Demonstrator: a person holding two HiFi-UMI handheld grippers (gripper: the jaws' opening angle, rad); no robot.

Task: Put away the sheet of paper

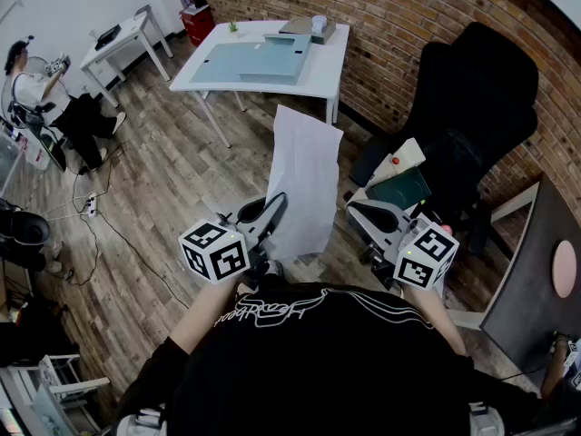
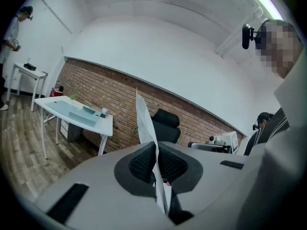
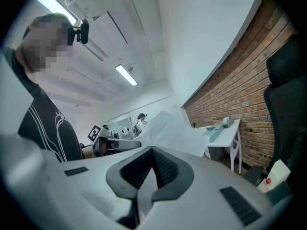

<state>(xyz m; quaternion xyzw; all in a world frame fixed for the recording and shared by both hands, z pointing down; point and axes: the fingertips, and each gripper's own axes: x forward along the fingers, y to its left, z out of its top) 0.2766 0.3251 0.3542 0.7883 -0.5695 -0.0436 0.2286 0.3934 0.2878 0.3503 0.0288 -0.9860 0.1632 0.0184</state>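
The left gripper point(image 1: 272, 209), nearly level before the chest, has its jaws clamped on the sheet of paper point(image 1: 304, 184), held up in the air. The right gripper point(image 1: 368, 214), level beside it, has its jaws together and empty. Beyond lie a wooden floor point(image 1: 163, 180), a white bench point(image 1: 272, 82) and a brick wall point(image 1: 408, 25).

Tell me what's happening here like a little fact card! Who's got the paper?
who holds it: left gripper, jaws shut on the sheet of paper
where the paper is: up in the air above the wooden floor
other gripper: right gripper, jaws together, nothing between them
ahead: white table beside the brick wall
on the right: black chair
job: paper not yet put away
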